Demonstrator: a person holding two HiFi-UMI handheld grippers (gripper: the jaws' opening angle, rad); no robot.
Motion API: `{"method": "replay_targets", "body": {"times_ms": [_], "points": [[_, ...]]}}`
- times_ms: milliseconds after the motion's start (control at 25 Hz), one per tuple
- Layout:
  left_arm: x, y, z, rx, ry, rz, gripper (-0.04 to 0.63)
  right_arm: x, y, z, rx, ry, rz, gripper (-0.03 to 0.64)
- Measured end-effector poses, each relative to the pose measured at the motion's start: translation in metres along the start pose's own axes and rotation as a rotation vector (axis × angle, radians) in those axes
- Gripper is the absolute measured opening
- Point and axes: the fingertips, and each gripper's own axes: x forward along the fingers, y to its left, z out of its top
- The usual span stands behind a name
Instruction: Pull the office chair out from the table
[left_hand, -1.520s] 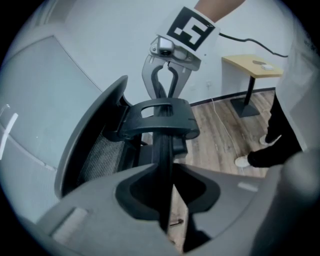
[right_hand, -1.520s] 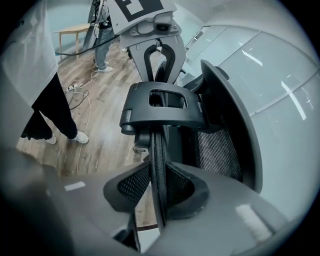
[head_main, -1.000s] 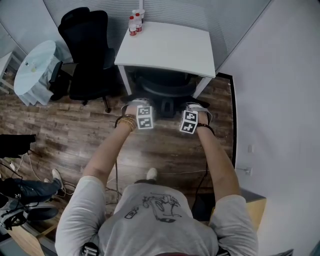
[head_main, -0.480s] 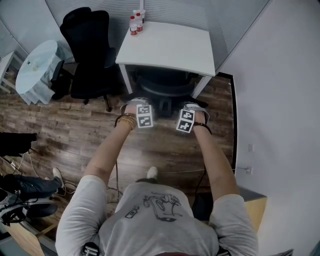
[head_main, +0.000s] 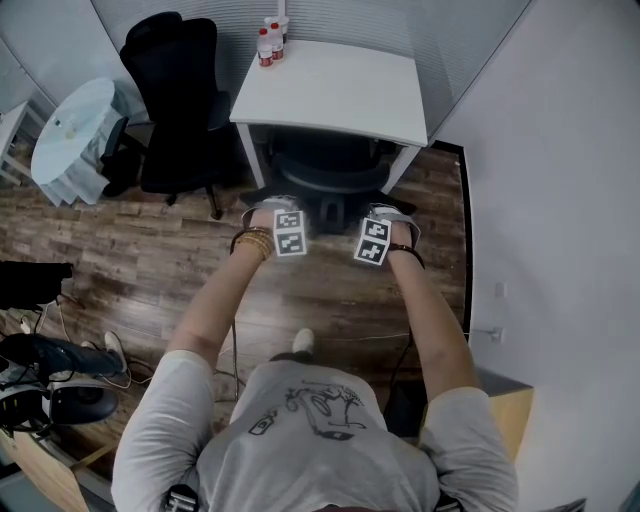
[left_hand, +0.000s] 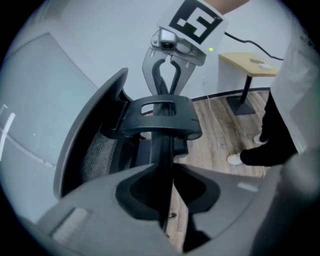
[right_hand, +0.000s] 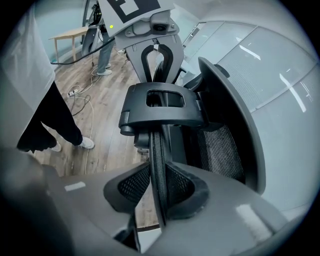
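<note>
The black office chair (head_main: 330, 170) sits tucked under the white table (head_main: 345, 90), with only its back and part of its seat showing. I hold its backrest from both sides. My left gripper (head_main: 281, 206) is shut on the back's thin dark rim (left_hand: 163, 150), which runs up between the jaws (left_hand: 167, 200). My right gripper (head_main: 386, 212) is shut on the opposite mesh-lined rim (right_hand: 157, 150), pinched between its jaws (right_hand: 160, 192). Each gripper view shows the other gripper across the chair's black back bracket (left_hand: 161, 117).
A second black chair (head_main: 175, 100) stands left of the table, beside a round table with a pale cloth (head_main: 70, 135). Bottles (head_main: 270, 45) stand at the table's far left corner. A wall runs along the right. Cables and gear (head_main: 50, 370) lie on the wooden floor.
Both grippers, still clamped on the chair back, have shifted slightly toward me and away from the table. The grips look the same.
</note>
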Motion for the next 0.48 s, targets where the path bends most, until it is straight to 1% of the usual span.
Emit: {"method": "replay_targets", "body": {"times_ms": [240,480], "points": [[-0.007,-0.023,0.018,0.012,-0.025,-0.021,0.084,-0.013,0.019,-0.013,-0.008,0.013,0.012,0.098],[-0.018,-0.055,0.029,0.015,-0.022,-0.035,0.084,-0.029,0.048,-0.016,-0.01,0.001,0.017,0.1]]}}
